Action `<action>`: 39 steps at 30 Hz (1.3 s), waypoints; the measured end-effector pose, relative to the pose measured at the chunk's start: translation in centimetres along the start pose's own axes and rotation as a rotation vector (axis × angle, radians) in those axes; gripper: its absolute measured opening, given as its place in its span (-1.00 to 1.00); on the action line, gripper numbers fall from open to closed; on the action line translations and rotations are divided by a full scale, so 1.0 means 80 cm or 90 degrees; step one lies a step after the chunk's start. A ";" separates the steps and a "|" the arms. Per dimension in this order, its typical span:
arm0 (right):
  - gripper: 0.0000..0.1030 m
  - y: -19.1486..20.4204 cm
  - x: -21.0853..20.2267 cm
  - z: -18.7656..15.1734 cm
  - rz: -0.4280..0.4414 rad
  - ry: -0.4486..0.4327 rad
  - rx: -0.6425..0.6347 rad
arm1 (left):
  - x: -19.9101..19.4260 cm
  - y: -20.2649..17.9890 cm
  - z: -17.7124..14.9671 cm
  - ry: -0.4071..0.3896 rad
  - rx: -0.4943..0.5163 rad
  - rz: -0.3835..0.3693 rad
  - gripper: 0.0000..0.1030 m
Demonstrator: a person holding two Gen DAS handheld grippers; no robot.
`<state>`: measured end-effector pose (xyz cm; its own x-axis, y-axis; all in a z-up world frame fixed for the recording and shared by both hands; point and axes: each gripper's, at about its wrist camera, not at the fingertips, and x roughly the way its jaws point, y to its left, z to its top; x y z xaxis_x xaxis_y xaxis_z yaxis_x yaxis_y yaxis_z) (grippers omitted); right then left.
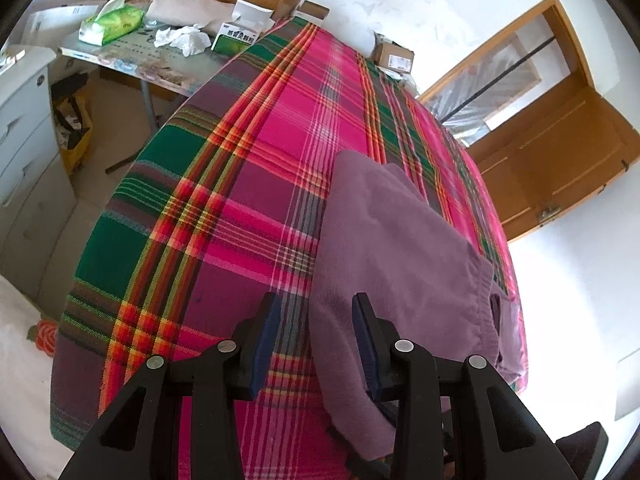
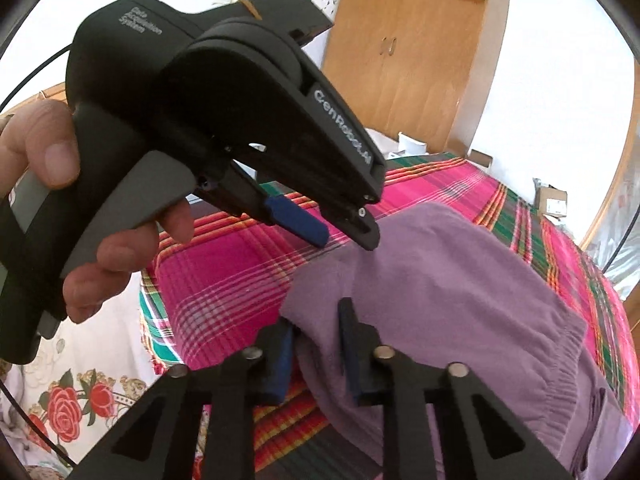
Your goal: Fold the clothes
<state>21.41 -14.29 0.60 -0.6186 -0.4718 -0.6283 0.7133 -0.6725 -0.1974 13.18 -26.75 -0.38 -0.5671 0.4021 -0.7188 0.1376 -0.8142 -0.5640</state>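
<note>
I have the left gripper [image 1: 314, 320] hanging over the bed, its jaws standing partly apart. The near edge of the purple garment [image 1: 400, 248] runs up between them: the right-hand pad sits on the cloth, the left-hand pad hangs over the bare plaid bedspread [image 1: 224, 184], and neither squeezes anything.

From the right wrist view, the right gripper [image 2: 318, 326] has its jaws drawn narrow around a raised corner of the same purple garment [image 2: 460, 280]. The fold stands between the two blue pads and both appear to press on it, so I read this as a pinch on the cloth. The rest of the garment spreads ahead of and to the right of these jaws, its ribbed hem lying off to the right.

Above and to the left of the right jaws, I see the left gripper [image 2: 346, 236] from the side, held by a hand [image 2: 120, 216], its tips just above the garment's far edge.

Beyond the left jaws stands a cluttered table [image 1: 132, 54].
</note>
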 end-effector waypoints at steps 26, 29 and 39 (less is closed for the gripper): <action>-0.68 -0.026 -0.048 0.005 0.003 -0.069 0.050 | 0.069 -0.015 0.053 0.092 -0.082 -0.146 -0.25; -0.68 -0.034 -0.047 0.005 0.002 -0.072 0.053 | 0.080 -0.020 0.057 0.114 -0.084 -0.164 -0.25; -0.68 -0.041 -0.077 -0.005 0.000 -0.100 0.075 | 0.073 -0.054 0.064 0.102 -0.060 -0.178 -0.29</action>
<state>23.06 -8.95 4.81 -0.6686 -0.5491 -0.5015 0.6759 -0.7299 -0.1020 5.12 -23.00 -0.05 -0.4599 0.6711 -0.5814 0.0733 -0.6239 -0.7781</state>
